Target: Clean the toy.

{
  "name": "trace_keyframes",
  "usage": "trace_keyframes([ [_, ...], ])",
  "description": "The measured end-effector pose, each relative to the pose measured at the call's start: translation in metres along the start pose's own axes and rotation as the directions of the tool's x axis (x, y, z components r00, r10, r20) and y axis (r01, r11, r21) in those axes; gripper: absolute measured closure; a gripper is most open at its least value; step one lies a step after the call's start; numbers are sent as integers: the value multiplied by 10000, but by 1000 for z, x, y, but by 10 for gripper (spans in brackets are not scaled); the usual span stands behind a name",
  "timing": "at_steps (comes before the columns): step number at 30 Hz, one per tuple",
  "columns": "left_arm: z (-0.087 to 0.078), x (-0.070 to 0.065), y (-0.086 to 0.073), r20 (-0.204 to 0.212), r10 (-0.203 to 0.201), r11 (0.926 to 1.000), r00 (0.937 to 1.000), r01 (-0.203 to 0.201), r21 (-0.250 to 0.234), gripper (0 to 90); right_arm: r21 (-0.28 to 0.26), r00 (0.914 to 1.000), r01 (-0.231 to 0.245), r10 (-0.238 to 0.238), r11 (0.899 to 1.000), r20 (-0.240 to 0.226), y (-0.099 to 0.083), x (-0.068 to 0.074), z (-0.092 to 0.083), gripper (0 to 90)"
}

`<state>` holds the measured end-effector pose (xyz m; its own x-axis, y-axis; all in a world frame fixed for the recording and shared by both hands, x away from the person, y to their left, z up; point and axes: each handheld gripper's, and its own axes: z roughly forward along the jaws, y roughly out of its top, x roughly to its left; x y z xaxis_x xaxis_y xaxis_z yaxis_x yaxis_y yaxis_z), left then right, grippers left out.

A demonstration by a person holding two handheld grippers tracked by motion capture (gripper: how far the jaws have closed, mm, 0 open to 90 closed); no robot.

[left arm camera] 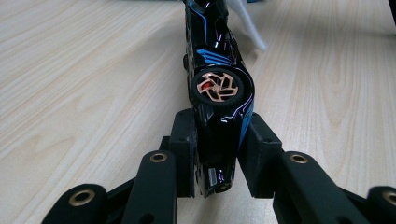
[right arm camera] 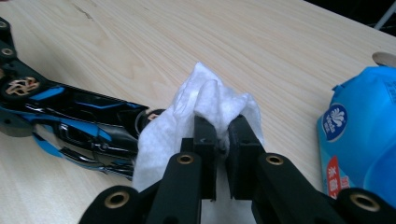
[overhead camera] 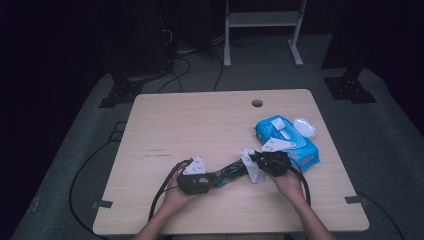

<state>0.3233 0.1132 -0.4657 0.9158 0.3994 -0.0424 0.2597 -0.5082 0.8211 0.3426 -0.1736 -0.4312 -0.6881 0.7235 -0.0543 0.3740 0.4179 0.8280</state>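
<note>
- The left gripper (overhead camera: 212, 179) is clamped on the rear end of a black-and-blue toy car (left arm camera: 219, 84). In the left gripper view both pads press on the car's flanks, one on each side, just behind a wheel with a copper-coloured rim (left arm camera: 215, 87).
- The toy car lies on its side, that wheel facing up. Its body runs away from the left jaws toward the right gripper (overhead camera: 259, 161).
- In the high view the car spans the gap between the two grippers, near the front middle of the wooden table (overhead camera: 200, 120).
- The right gripper is closed on a crumpled white tissue (right arm camera: 205, 107). In the right gripper view the jaws stand narrow, with the tissue pinched between the pads and bulging above and to the left of them.
- The tissue touches the far end of the toy car; its loose part covers that end.
- A blue tissue pack (overhead camera: 295, 142) lies on the table just beside the right gripper, at the table's right side.
- A small white object (overhead camera: 304, 126) lies just beyond the pack; what it is cannot be told.
</note>
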Motion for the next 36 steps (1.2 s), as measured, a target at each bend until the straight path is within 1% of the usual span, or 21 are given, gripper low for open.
trace_keyframes([
  [2, 0, 0, 0, 9, 29, 10000, 10000, -29, -4, 684, -319, 9988, 19, -35, 9995, -483, 4, 7, 0, 831],
  [4, 0, 0, 0, -1, 16, 10000, 10000, -16, -1, 684, -448, 9957, 359, -396, 9983, -837, 8, 18, 2, 831],
  [5, 0, 0, 0, -20, 46, 10000, 10000, -46, 8, 684, -386, 9944, 634, -664, 9972, -819, 10, 22, 3, 831],
  [7, 0, -1, 0, -49, 72, 10000, 10000, -72, 14, 685, -182, 9931, 987, -996, 9950, -611, 9, 24, 6, 831],
  [8, 0, -1, 0, -51, 97, 9999, 9999, -97, 42, 685, -198, 9947, 812, -823, 9965, -623, 8, 21, 6, 831],
  [9, 0, -1, 0, -76, 127, 9999, 9999, -127, 71, 685, -120, 9964, 780, -783, 9969, -316, 7, 17, 4, 831],
  [11, -1, 0, 0, -39, 33, 10000, 10000, -32, 38, 693, -77, 9985, 553, -553, 9984, -39, 4, 9, 1, 831],
  [12, -1, 0, 0, -46, -12, 10000, 10000, 12, 5, 693, 76, 9972, 706, -708, 9975, 255, 2, 8, 0, 832],
  [16, 0, 1, 0, -34, 27, 10000, 10000, -27, -6, 693, -35, 9949, 942, -940, 9956, 373, 3, 14, 2, 834],
  [17, 0, 1, 0, -85, 40, 10000, 10000, -40, -35, 695, -166, 9931, 1155, -1151, 9932, 239, 8, 22, 4, 834],
  [21, 0, 1, 0, -101, 57, 10000, 9999, -58, -23, 697, -221, 9920, 1258, -1260, 9918, -77, 12, 33, 10, 834],
  [22, 0, 1, 1, -113, 79, 10000, 9999, -79, -25, 696, -301, 9919, 1188, -1200, 9925, -414, 13, 39, 12, 834],
  [23, 1, 0, 1, -137, 140, 9999, 9998, -141, -10, 697, -340, 9902, 1256, -1274, 9915, -571, 14, 43, 14, 834],
  [26, 1, -1, 1, -181, 186, 9998, 9997, -186, 8, 697, -517, 9784, 1467, -1526, 9878, -1392, 19, 64, 19, 833],
  [27, 1, -1, 1, -181, 186, 9998, 9997, -186, 8, 698, -518, 9740, 1658, -1717, 9848, -1477, 20, 71, 20, 831],
  [28, 0, -1, 1, -195, 192, 9998, 9996, -192, 41, 698, -466, 9694, 1986, -2032, 9790, -1375, 21, 77, 20, 828],
  [30, -1, -1, 2, -202, 178, 9998, 9996, -178, 16, 699, -427, 9672, 2217, -2253, 9742, -1177, 22, 77, 19, 826],
  [33, -2, 1, 2, -133, 54, 9999, 9999, -56, -84, 706, -102, 9751, 2196, -2198, 9755, -287, 18, 61, 16, 828],
  [34, -2, 1, 1, -118, 68, 9999, 9999, -69, -98, 707, -180, 9812, 1919, -1922, 9812, -162, 16, 55, 14, 828],
  [35, -2, 1, 1, -118, 68, 9999, 9999, -69, -98, 706, -180, 9812, 1919, -1922, 9812, -162, 16, 55, 14, 828],
  [36, -1, 0, 2, -144, 198, 9998, 9997, -200, -100, 706, -130, 9827, 1850, -1849, 9827, 59, 14, 52, 11, 828],
])
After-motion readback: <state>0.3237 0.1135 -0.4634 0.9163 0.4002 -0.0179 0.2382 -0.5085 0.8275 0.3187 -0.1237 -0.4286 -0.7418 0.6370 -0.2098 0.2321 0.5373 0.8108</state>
